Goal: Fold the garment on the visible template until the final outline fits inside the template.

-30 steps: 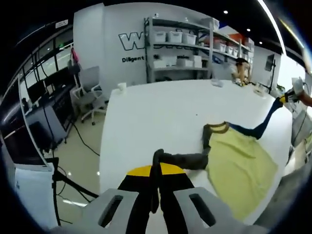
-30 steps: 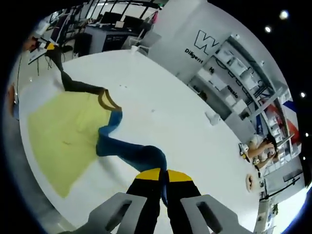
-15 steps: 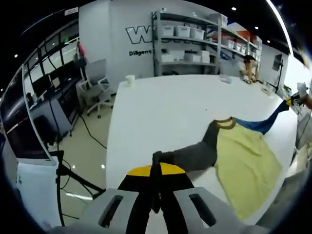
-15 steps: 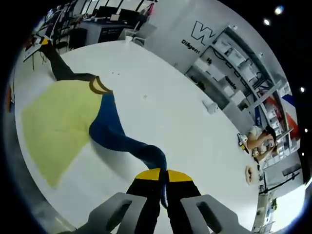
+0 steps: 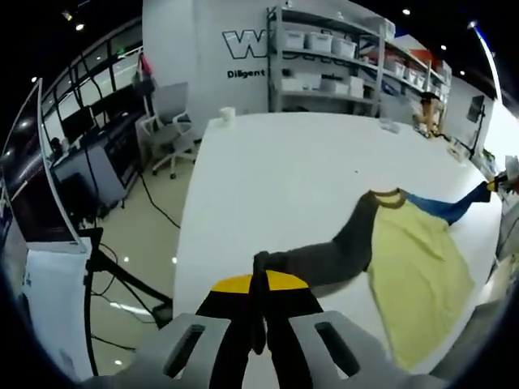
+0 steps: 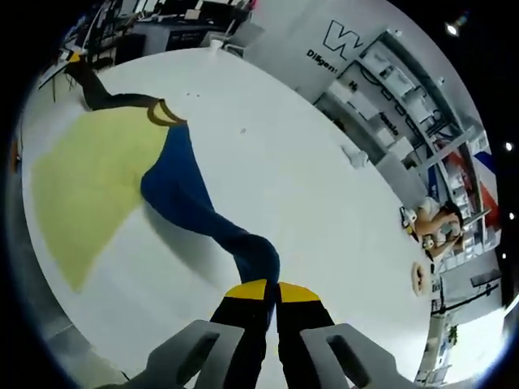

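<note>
A garment with a pale yellow body (image 5: 418,284), a dark grey sleeve (image 5: 328,255) and a blue sleeve (image 5: 444,207) lies spread on the white table (image 5: 276,178). My left gripper (image 5: 259,285) is shut on the end of the grey sleeve, which is pulled out straight. In the right gripper view the yellow body (image 6: 89,190) lies at the left and the blue sleeve (image 6: 199,215) runs down to my right gripper (image 6: 272,293), which is shut on its end. The other gripper (image 6: 75,63) shows small at the far end of the grey sleeve (image 6: 113,99). No template outline is visible.
A white cup (image 5: 227,115) stands at the table's far corner. Shelving with white bins (image 5: 324,61) lines the back wall. Desks and an office chair (image 5: 166,121) stand on the floor left of the table edge. A person (image 6: 434,231) sits beyond the table.
Both sleeves have been drawn outward and straightened; the grey sleeve now stretches longer from the collar, and the blue sleeve is pulled flatter along the table. The yellow body is spread wider.
</note>
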Motion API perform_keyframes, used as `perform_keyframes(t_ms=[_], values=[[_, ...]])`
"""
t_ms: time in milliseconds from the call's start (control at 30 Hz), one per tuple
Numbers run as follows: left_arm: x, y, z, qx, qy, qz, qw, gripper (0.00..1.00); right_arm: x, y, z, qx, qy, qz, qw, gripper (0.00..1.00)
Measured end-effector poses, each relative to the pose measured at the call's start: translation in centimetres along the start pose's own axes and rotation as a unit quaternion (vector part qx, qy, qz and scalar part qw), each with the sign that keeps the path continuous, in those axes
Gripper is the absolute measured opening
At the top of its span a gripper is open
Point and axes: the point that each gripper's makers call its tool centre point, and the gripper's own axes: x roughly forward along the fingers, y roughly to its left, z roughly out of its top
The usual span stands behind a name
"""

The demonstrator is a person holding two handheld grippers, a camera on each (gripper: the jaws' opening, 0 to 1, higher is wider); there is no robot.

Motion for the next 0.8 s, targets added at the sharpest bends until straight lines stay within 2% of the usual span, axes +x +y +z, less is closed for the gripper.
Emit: perform_keyframes(t_ms=[167,533,800], values=[[0.6,0.9,-0.7,-0.012,0.008,0.006,0.9999,0.03,1.2,0.2,-1.1,-0.006,0.012,0.002,0.9999,0.0],[1.9,0.5,-3.7,-0.017,0.038,0.007,0.9991,0.03,3.3,3.1,-3.9,-0.015,0.037,0.031,0.9987,0.0],[2.5,0.6,-5.4,-0.022,0.054,0.009,0.9983,0.03,3.9,3.8,-5.1,-0.031,0.052,0.039,0.9974,0.0]])
